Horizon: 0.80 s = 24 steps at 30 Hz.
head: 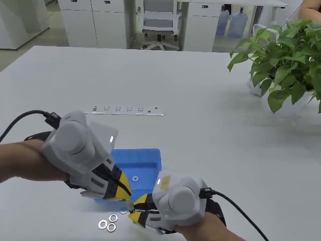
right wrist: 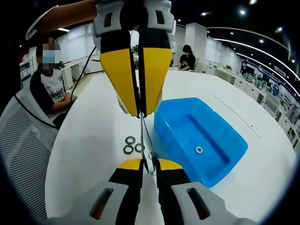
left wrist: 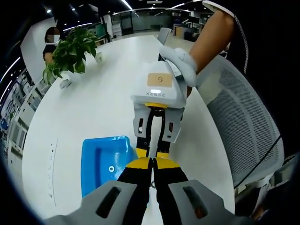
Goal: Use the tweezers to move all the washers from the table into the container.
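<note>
Right gripper view: the tweezers (right wrist: 144, 140) run between both grippers. The left gripper (right wrist: 139, 112) has its jaws clamped on one end, and the right gripper (right wrist: 149, 165) has its jaws clamped on the other. Three washers (right wrist: 129, 149) lie on the table (right wrist: 84, 140) beside the blue container (right wrist: 225, 136), which holds one washer (right wrist: 199, 150).

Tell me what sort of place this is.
Most likely an open-plan office or lab workspace: a big white table with a potted plant, an office chair and white cabinets behind it, and rows of desks farther off.
</note>
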Motion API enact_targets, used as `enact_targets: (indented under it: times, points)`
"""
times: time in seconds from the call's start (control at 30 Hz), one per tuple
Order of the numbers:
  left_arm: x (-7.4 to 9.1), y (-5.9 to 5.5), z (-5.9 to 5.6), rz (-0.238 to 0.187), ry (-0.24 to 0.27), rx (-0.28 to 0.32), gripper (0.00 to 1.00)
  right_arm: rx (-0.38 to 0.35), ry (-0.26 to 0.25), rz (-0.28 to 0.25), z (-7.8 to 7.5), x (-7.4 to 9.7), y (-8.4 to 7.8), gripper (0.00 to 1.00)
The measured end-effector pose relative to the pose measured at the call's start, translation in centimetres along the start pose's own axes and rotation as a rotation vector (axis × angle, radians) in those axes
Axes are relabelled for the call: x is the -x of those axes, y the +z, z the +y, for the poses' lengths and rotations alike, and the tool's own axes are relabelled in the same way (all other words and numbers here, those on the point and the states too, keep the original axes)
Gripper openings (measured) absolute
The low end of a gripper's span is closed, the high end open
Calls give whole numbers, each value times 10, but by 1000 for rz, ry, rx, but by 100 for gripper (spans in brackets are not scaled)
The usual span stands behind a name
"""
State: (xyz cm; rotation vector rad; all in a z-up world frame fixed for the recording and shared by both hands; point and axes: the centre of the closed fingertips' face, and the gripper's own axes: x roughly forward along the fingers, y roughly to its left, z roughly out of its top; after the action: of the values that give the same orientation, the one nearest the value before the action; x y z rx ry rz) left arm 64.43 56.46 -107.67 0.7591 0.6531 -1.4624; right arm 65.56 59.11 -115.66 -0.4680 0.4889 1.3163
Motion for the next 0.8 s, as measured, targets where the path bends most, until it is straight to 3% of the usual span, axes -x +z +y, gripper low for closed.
enact_targets:
  times: [0.53,0.8]
  points:
    - [-1,0,13,-14,-16,58,5,-30,1,-6,-4,1,3,13]
    - [-5,4,8,-24,-31,53,5,-26,-4,1,-2,2,1,10]
